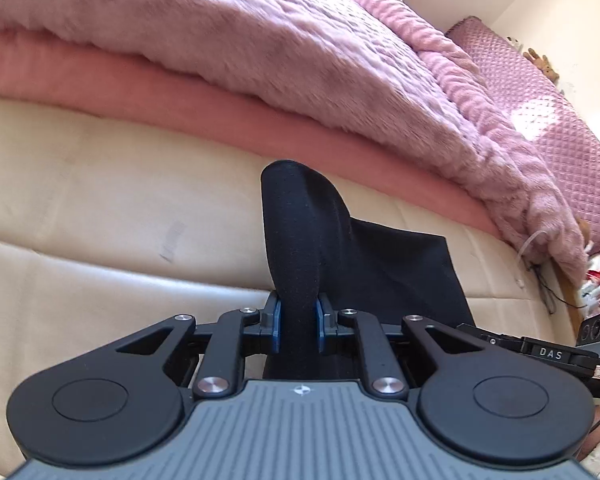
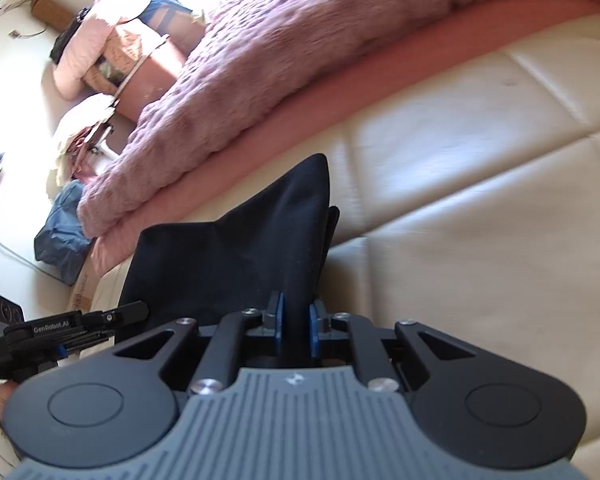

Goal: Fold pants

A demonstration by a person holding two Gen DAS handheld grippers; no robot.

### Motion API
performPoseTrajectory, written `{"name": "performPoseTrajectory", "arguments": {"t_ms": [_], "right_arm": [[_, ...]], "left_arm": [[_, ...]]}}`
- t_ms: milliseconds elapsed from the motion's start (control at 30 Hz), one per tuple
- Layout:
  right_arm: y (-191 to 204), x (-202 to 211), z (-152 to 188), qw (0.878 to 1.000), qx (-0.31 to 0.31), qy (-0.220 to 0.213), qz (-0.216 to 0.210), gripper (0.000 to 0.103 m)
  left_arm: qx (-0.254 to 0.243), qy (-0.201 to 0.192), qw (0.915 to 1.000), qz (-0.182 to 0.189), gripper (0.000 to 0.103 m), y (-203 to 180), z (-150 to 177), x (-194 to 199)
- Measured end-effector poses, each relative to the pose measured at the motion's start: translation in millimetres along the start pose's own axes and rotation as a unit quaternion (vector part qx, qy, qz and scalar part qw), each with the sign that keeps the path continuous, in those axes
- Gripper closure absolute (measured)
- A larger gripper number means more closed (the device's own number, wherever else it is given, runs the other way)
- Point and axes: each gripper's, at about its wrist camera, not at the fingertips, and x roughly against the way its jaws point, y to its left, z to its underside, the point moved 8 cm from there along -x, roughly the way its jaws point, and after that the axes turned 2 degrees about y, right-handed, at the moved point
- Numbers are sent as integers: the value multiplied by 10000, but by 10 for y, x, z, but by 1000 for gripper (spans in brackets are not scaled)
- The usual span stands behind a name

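Observation:
The black pants lie on a cream leather surface beside the bed. My left gripper is shut on a bunched fold of the pants, which rises between the blue pads as a rounded hump. In the right wrist view my right gripper is shut on another edge of the pants, which peaks upward above the pads. The other gripper shows at the right edge of the left view and at the left edge of the right view. The cloth between them sags onto the leather.
A fluffy pink blanket over a pink sheet runs along the far side. A pink quilted bench stands at the right. In the right wrist view, bags and clothes and a blue bundle lie on the floor.

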Motion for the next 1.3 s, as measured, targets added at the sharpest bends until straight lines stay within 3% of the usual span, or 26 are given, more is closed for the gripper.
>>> {"name": "performPoseTrajectory", "arguments": {"t_ms": [367, 600, 667, 700, 767, 867, 1033, 1133, 1300], "right_arm": [[1115, -1178, 9, 9965, 428, 560, -459, 101], [1271, -1585, 7, 9941, 713, 790, -221, 100], [1244, -1652, 15, 9938, 757, 810, -108, 99], [1204, -1652, 16, 9939, 749, 807, -78, 98], [1132, -1666, 3, 9941, 760, 771, 95, 80], [1047, -1635, -26, 9943, 719, 768, 173, 79], [1126, -1512, -57, 9914, 1029, 684, 442, 82], [1197, -1310, -110, 9896, 1207, 465, 627, 84], [1535, -747, -196, 9830, 1668, -359, 677, 83]], "left_arm": [[24, -103, 9975, -697, 86, 1116, -485, 288], [209, 34, 9970, -738, 83, 1565, -427, 164], [295, 196, 9956, -864, 73, 1649, -373, 137], [331, 172, 9954, -885, 69, 1674, -366, 132], [517, 97, 9947, -878, 55, 1751, -388, 163], [715, 22, 9932, -914, 50, 1826, -424, 264], [648, 56, 9891, -1323, 50, 1832, -416, 492], [511, 46, 9793, -1956, 56, 1822, -437, 692], [138, -855, 9751, -2043, 56, 1343, -531, 1233]]}}
